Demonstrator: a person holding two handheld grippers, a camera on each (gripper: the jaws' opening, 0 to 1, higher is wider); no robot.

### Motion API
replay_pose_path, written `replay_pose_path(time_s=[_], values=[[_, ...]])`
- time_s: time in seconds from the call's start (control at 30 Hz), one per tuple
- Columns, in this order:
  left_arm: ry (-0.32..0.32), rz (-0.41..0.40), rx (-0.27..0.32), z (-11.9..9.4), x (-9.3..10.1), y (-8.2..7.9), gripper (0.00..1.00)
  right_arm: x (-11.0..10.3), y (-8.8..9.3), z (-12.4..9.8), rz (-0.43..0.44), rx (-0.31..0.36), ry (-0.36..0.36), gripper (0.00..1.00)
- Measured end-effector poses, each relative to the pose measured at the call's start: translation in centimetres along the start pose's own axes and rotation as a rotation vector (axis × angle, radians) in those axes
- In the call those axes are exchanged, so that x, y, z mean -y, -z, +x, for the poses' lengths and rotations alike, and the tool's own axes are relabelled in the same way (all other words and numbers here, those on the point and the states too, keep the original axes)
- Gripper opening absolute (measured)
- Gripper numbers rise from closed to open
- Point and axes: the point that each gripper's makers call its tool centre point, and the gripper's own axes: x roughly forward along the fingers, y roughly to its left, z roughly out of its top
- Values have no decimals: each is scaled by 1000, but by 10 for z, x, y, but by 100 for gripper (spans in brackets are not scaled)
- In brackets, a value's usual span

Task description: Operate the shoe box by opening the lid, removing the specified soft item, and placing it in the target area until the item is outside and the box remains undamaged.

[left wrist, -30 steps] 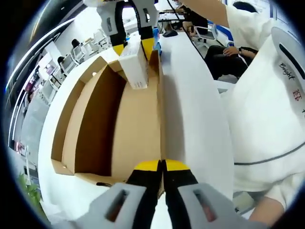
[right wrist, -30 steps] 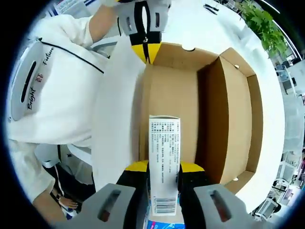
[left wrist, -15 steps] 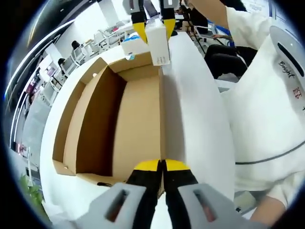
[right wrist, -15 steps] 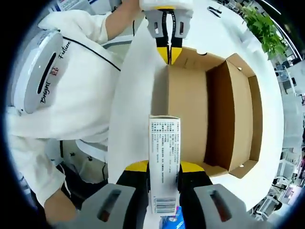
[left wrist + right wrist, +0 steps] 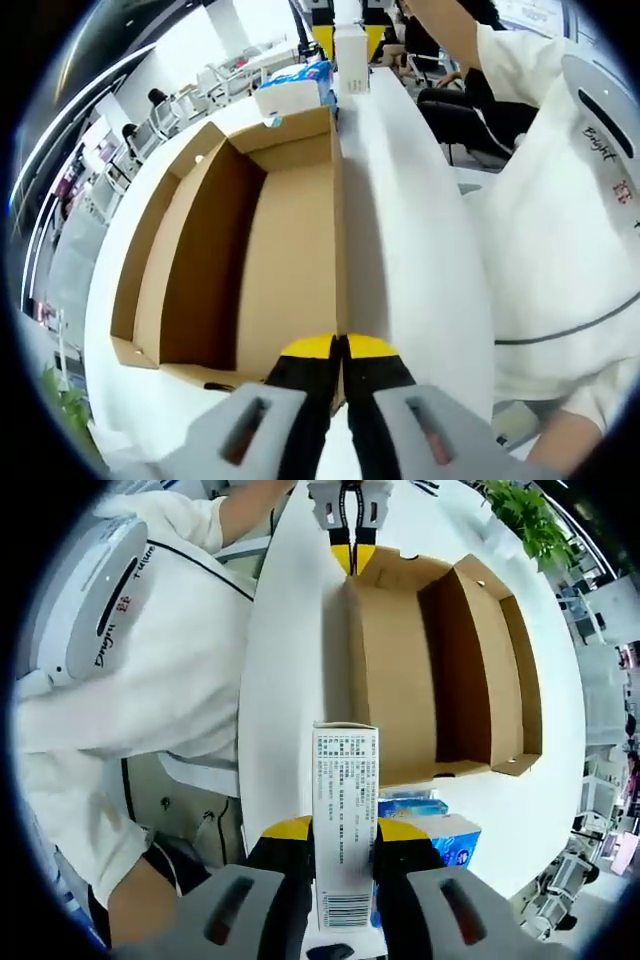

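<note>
Left gripper (image 5: 340, 345), jaws together, pins the box (image 5: 430, 660) wall; right gripper (image 5: 340, 825) clamps the carton (image 5: 344, 820) above the surface (image 5: 285, 680) edge.

White table (image 5: 420, 230); potted plant (image 5: 522, 508); blue-white packs (image 5: 440, 832) beside box; office chairs behind.

A white table (image 5: 400, 230) stretches ahead of the tool. Beyond its far end, a bright office holds rows of desks and chairs (image 5: 200, 85). Ahead and right of the other tool, a green potted plant (image 5: 525, 510).
</note>
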Motion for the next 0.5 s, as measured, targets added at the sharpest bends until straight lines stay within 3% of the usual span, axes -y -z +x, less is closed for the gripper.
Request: replay_pose_path(time_s=[0.23,0.37,0.5], values=[[-10,11,9,0,0,0,2,-8,23,7,36,-20,35,21],[-19,12,11,0,1,-1,2,-25,39,13,35,-17,-14,21],[-26,18,2,0,1,0,2,-24,52,16,54,2,1,21]])
